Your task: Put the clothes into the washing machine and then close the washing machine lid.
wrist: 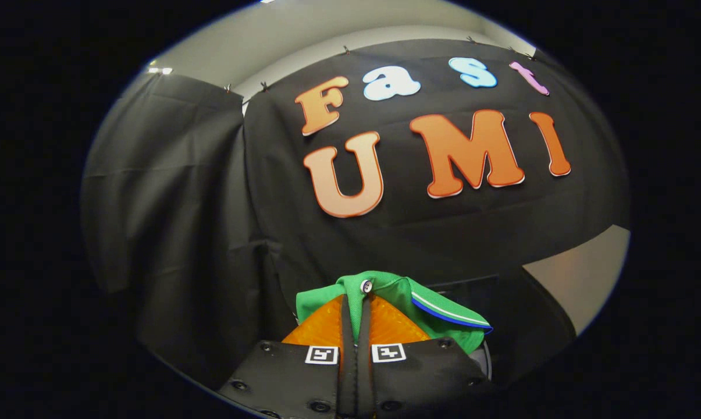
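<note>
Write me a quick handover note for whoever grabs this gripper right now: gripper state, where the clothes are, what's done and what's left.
Gripper: shut on the green knit shirt with a white button and blue-and-white striped trim; both fingers pinch the fabric between them, and the rest bunches just ahead of and beside the tips.
Position: raised, facing the black cloth wall.
Done: garment picked up.
Left: carry it to the washing machine, drop it in, release, then close the lid. The machine's whereabouts and lid state cannot be told from here.

Green garment (385,291) pinched between closed fingers (321,329) of gripper (355,311)
</note>
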Tool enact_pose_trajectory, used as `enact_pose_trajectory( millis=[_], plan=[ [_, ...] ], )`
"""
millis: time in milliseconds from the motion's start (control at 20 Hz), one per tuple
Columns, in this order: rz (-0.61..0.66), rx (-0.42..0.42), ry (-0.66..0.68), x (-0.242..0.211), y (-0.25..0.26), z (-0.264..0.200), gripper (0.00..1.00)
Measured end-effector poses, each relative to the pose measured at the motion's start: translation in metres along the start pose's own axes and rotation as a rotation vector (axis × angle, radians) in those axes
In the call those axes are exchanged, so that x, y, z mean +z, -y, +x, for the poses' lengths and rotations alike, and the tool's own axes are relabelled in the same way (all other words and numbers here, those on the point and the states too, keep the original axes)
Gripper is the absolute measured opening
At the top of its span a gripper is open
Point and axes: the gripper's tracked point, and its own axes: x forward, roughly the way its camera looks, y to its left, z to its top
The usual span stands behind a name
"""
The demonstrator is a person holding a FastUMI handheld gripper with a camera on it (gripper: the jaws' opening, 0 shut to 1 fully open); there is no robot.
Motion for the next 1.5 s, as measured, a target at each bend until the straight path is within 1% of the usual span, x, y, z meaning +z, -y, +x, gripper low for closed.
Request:
enact_pose_trajectory(
  millis=[100, 250, 350, 400, 500, 650, 700, 800, 900, 1100, 1200, 1500],
  plan=[
    [-0.016, -0.003, -0.069, -0.038, 0.0, 0.019, 0.08],
    [0.001, -0.001, -0.18, -0.095, 0.001, 0.041, 0.08],
    [0.008, -0.014, -0.255, -0.129, 0.007, 0.056, 0.08],
    [0.015, -0.041, -0.304, -0.15, 0.013, 0.055, 0.08],
    [0.069, -0.079, -0.373, -0.185, 0.025, 0.058, 0.08],
    [0.091, -0.15, -0.464, -0.22, 0.049, 0.065, 0.08],
    [0.106, -0.173, -0.503, -0.233, 0.053, 0.059, 0.08],
    [0.145, -0.208, -0.561, -0.254, 0.062, 0.058, 0.08],
    [0.137, -0.239, -0.619, -0.273, 0.071, 0.056, 0.08],
    [0.111, -0.235, -0.739, -0.306, 0.07, 0.062, 0.08],
    [0.141, -0.241, -0.799, -0.324, 0.068, 0.065, 0.08],
    [0.177, -0.268, -0.87, -0.341, 0.069, 0.066, 0.08]
  ],
)
